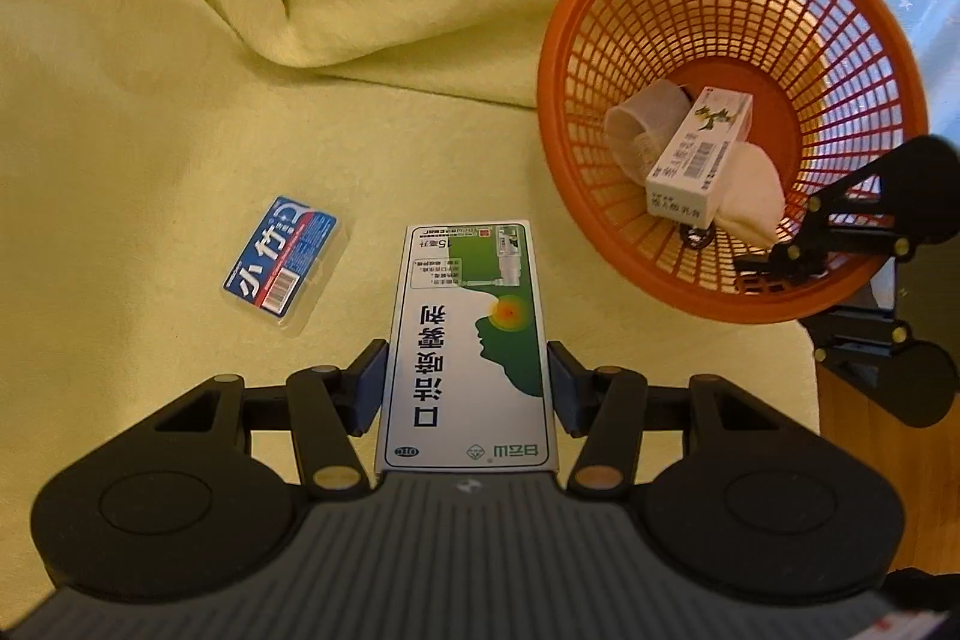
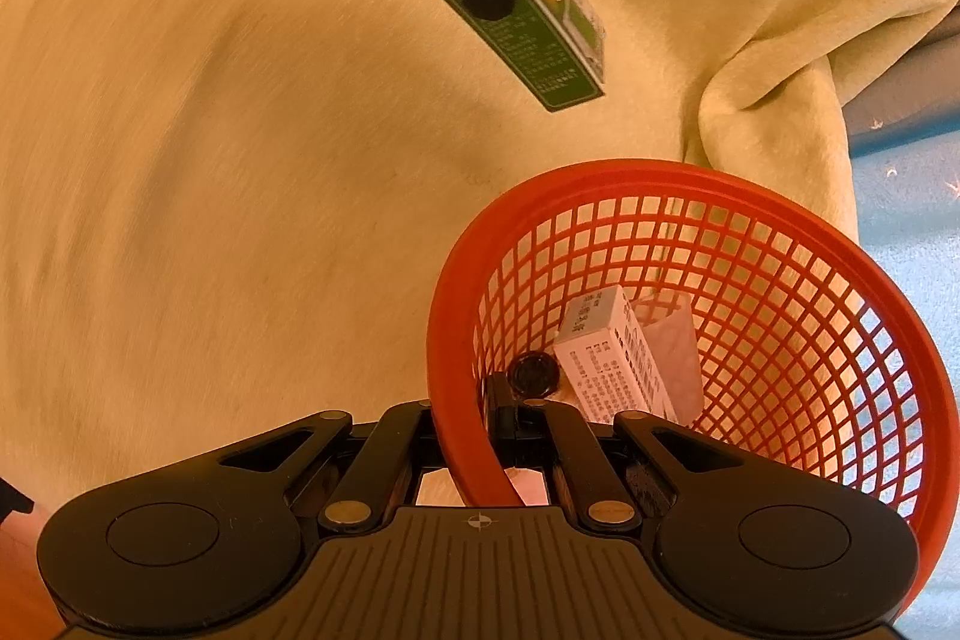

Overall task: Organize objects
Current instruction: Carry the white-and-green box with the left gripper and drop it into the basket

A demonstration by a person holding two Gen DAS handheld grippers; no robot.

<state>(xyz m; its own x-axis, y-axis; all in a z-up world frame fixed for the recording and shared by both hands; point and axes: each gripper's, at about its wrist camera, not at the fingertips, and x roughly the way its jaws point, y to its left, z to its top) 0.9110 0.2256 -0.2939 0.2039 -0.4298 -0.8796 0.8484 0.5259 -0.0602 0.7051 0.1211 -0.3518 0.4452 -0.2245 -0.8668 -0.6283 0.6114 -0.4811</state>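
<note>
Box in hand: the green-and-white cardboard medicine box (image 1: 468, 340) sits lengthwise between the left gripper's (image 1: 467, 388) blue pads, which are closed against its two long sides; its far end points out over the pale yellow fleece blanket (image 1: 180, 70). From the right wrist view it appears lifted clear of the blanket, though the gap is hard to judge.

Destination: the round orange plastic mesh basket (image 1: 558, 40) stands to the right of the box, tilted with its mouth toward the box. Inside lie a white cardboard carton (image 1: 699, 154) and a white crumpled fabric piece (image 1: 750, 196), with a small dark round object (image 2: 533, 373) near the low rim.

Right gripper (image 2: 474, 436): it clamps the basket's near rim, one finger inside the mesh and one outside, holding the tilt.

Doing the step well: judged from this layout, swing the box right and over the raised rim before letting go, lead with the free end, and aim for the bare floor beside the carton. Hold the basket steady so the rim does not meet the box.

Risk: the grip is near the box's rear, so the long front may dip or catch the mesh.

Left to sort: a small clear plastic case with a blue-and-red label (image 1: 282, 265) lies flat on the blanket, left of the box and apart from it.
</note>
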